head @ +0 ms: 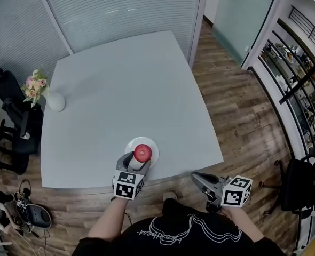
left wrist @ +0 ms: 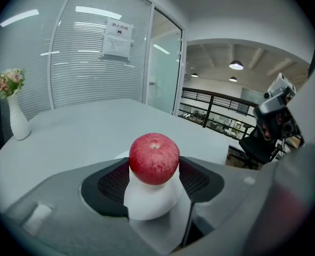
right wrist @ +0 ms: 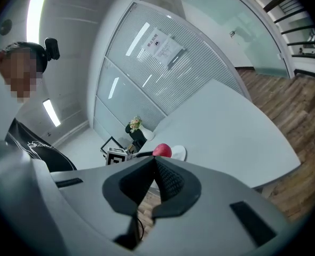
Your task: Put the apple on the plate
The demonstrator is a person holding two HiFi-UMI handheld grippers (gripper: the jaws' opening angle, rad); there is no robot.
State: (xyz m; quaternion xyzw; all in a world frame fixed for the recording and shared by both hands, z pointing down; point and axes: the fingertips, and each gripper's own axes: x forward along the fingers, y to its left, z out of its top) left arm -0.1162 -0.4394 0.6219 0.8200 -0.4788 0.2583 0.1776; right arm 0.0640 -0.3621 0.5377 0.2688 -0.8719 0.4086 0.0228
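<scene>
A red apple (head: 142,153) sits over the small white plate (head: 153,145) near the front edge of the grey table (head: 120,84). My left gripper (head: 138,160) reaches in from the front, and its black pads press both sides of the apple (left wrist: 154,158), with the plate (left wrist: 149,202) white just beneath it. I cannot tell whether the apple rests on the plate or hangs just above it. My right gripper (head: 196,176) hovers off the table's front right edge, jaws together and empty. From the right gripper (right wrist: 155,161) view, apple (right wrist: 162,150) and plate (right wrist: 179,153) lie ahead.
A white vase with flowers (head: 55,101) stands at the table's left edge. Black chairs (head: 18,127) and cables crowd the floor to the left. Another chair (head: 301,188) stands at the right, near a railing. Wooden floor surrounds the table.
</scene>
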